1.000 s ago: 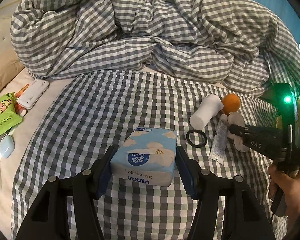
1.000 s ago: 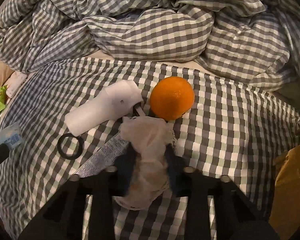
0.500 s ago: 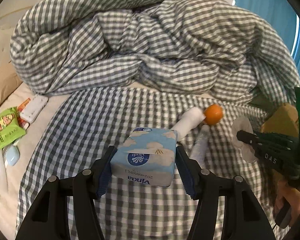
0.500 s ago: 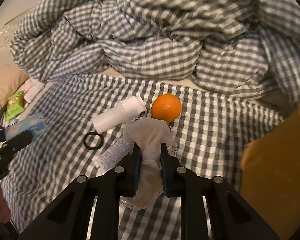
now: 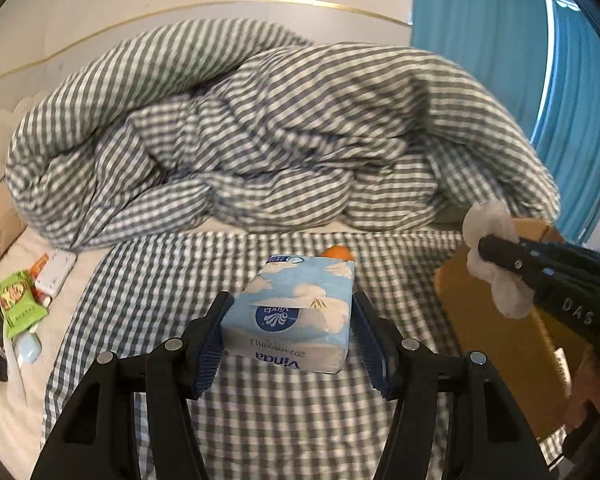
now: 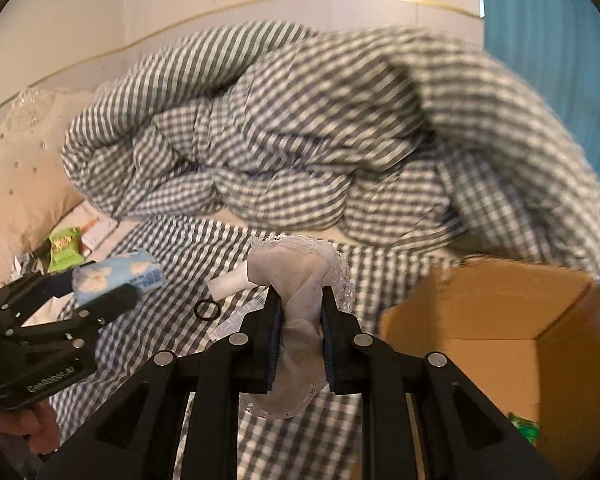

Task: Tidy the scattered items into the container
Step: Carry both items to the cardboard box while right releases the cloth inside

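Note:
My left gripper (image 5: 290,312) is shut on a light blue Vinda tissue pack (image 5: 296,312) and holds it above the checked bedsheet; it also shows in the right wrist view (image 6: 116,276). My right gripper (image 6: 298,300) is shut on a white lace cloth (image 6: 296,280), lifted clear of the bed; it also shows in the left wrist view (image 5: 494,256). An open cardboard box (image 6: 500,320) stands to the right, with something green inside (image 6: 524,430). On the sheet lie a white bottle (image 6: 230,282), a black ring (image 6: 207,310), a tube (image 6: 236,322) and an orange (image 5: 337,252), mostly hidden.
A bunched checked duvet (image 5: 260,140) fills the back of the bed. At the left edge lie a green snack packet (image 5: 18,304), a white device (image 5: 56,270) and a light blue item (image 5: 28,350). A beige pillow (image 6: 16,176) is far left. A blue curtain (image 5: 500,60) hangs right.
Both grippers have risen and drawn back with their loads. The right gripper shut on the lace cloth and lifted it off the sheet. The cardboard box has come into view.

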Demonstrator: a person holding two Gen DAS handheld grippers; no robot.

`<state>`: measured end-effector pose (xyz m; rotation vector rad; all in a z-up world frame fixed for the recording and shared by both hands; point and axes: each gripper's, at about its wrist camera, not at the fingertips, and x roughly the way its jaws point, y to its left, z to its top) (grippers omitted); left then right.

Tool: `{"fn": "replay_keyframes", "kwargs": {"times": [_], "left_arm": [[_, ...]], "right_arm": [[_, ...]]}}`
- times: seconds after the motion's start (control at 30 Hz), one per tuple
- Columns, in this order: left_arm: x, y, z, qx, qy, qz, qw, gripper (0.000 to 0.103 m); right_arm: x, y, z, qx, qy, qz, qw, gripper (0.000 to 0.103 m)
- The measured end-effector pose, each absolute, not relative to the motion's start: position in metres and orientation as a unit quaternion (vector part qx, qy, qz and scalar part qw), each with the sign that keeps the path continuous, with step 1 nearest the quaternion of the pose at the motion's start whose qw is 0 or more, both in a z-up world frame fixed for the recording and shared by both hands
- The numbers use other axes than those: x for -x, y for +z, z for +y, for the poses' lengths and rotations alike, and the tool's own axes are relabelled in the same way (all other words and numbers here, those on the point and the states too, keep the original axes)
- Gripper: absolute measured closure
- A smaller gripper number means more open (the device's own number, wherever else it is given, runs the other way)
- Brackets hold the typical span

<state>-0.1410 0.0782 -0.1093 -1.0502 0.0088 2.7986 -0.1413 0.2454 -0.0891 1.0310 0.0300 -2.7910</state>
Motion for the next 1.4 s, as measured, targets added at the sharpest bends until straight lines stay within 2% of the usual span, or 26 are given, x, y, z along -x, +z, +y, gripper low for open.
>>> {"fn": "replay_keyframes", "kwargs": {"times": [0.43,0.8,1.4], "left_arm": [[0.098,-0.054,0.15,0.31,0.943,0.02,0.123,0.042],[0.069,-0.03,0.211,0.291,0.942,0.021,0.165,0.042],[0.053,-0.027,0.271,0.285,0.937,0.041,0.196,0.042]], "right_arm": [[0.068,-0.038,0.326,-0.304,-0.952,-0.004,0.025,0.086],[0.014,-0.014,0.395,-0.287,-0.958,-0.011,-0.026,0.086],[-0.011,-0.032,0.453,-0.312,-0.948,-0.023,-0.055,0.085]]}}
